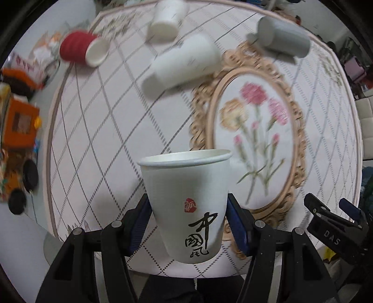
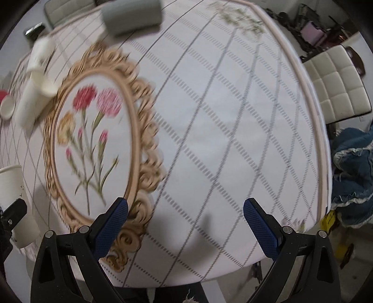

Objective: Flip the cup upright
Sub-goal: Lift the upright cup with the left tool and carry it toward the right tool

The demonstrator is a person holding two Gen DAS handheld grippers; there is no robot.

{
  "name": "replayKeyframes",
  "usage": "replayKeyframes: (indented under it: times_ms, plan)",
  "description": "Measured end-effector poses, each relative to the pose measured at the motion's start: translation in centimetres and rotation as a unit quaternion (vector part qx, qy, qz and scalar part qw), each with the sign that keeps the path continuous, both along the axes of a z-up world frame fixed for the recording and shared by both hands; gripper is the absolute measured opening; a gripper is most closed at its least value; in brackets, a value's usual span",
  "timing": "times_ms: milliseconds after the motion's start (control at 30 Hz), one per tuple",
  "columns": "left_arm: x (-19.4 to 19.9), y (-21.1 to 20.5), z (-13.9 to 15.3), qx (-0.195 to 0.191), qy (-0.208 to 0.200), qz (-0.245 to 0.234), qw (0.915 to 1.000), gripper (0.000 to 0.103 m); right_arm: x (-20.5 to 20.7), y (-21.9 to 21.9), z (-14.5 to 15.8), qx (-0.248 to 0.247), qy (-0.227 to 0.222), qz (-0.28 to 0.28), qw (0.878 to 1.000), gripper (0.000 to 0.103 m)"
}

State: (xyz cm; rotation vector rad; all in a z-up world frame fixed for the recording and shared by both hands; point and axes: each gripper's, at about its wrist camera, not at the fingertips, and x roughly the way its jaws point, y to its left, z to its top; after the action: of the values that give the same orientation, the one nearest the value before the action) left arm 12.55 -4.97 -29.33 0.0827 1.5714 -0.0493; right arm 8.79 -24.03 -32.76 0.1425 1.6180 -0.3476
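Observation:
My left gripper (image 1: 187, 223) is shut on a white paper cup (image 1: 186, 198) with black calligraphy and a red seal. The cup is upright, mouth up, held above the near edge of the table. The same cup shows at the left edge of the right wrist view (image 2: 11, 200). My right gripper (image 2: 185, 223) is open and empty over the near part of the table; it also shows at the lower right of the left wrist view (image 1: 335, 223).
The round table (image 1: 105, 111) has a checked cloth with a gold-framed flower print (image 1: 254, 139). Several cups lie on their sides at the far side: a red one (image 1: 79, 47), two white ones (image 1: 184, 63) (image 1: 166, 19) and a grey mug (image 1: 283, 37). A white chair (image 2: 335, 86) stands at the right.

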Motion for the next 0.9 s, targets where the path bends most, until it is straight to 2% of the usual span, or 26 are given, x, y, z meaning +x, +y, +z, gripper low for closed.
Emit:
replayKeyframes:
  times_ms: [167,533,567,600,667,900]
  plan:
    - [-0.5,1.1,-2.9,-0.014,0.025,0.001,0.9996,0.060,-0.3,2.5,-1.3,-0.012,0.017,0.018,1.000,0.100]
    - [-1.4,1.6,-5.8,-0.022,0.043,-0.001,0.9989,0.063,-1.4,3.4,-2.2,-0.021,0.033,-0.003,0.999,0.100]
    - [-1.6,1.6,-6.0,-0.024,0.045,-0.001,0.9987,0.070,-1.4,3.3,-2.1,-0.018,0.031,-0.006,0.999,0.100]
    - [-1.8,1.5,-6.2,-0.027,0.045,-0.001,0.9986,0.083,-1.2,3.0,-1.9,-0.015,0.029,-0.008,0.999,0.100]
    - [-2.0,1.2,-6.4,-0.028,0.041,-0.008,0.9987,0.094,-0.6,2.6,-1.8,-0.015,0.026,-0.012,0.999,0.100]
    - [-3.0,0.3,-7.0,-0.035,0.040,-0.008,0.9985,0.097,-1.8,2.5,-0.9,-0.020,0.028,-0.018,0.999,0.100]
